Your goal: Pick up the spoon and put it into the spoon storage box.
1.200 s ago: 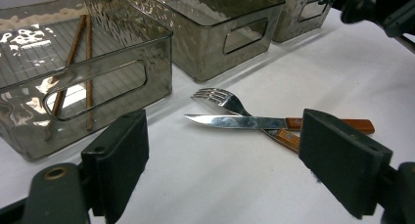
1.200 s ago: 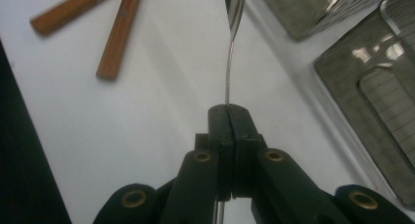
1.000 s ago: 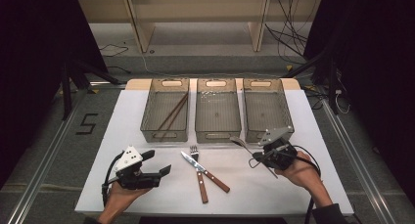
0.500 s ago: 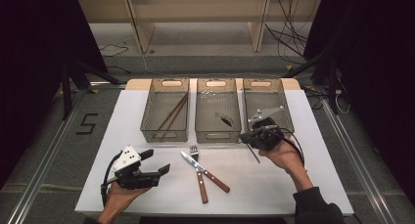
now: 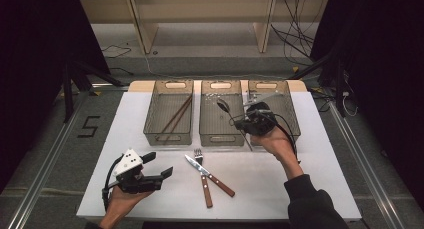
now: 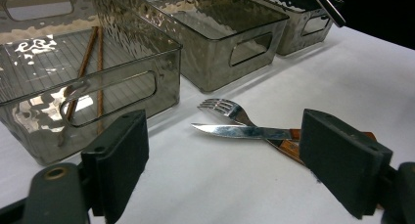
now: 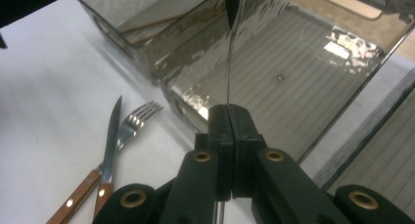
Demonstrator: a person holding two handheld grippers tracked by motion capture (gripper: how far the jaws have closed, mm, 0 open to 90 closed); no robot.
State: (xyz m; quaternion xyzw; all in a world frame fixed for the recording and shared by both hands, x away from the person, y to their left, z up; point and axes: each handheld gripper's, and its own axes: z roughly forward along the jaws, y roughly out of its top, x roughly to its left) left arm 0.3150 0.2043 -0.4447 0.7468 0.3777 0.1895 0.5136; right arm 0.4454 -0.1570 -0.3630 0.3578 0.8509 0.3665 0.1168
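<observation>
The left claw (image 5: 167, 173) is held low over the near left of the counter (image 5: 320, 164), its jaws spread wide with nothing between them, and it has kept its place over the last second; just right of it the fork (image 5: 199, 155) and the knife (image 5: 192, 162), with wooden handles crossed, lie untouched on the counter in front of the bins, as they lay a second ago; behind them the left bin (image 5: 170, 114) holds a pair of chopsticks (image 5: 176, 116), unchanged; what has changed is on the right: the right claw (image 5: 239, 122), which a second ago was low over the counter at the near right, has been carried up and leftward to the near edge of the middle bin (image 5: 220, 114), and its jaws are clamped tight on the thin metal handle of a spoon (image 5: 223, 107), whose bowl is now held above that bin; the right bin (image 5: 280, 106) stands beside it; the spoon is therefore judged to be in transit for sorting into the middle bin, with release probably the step to come, and fork and knife left for later.
</observation>
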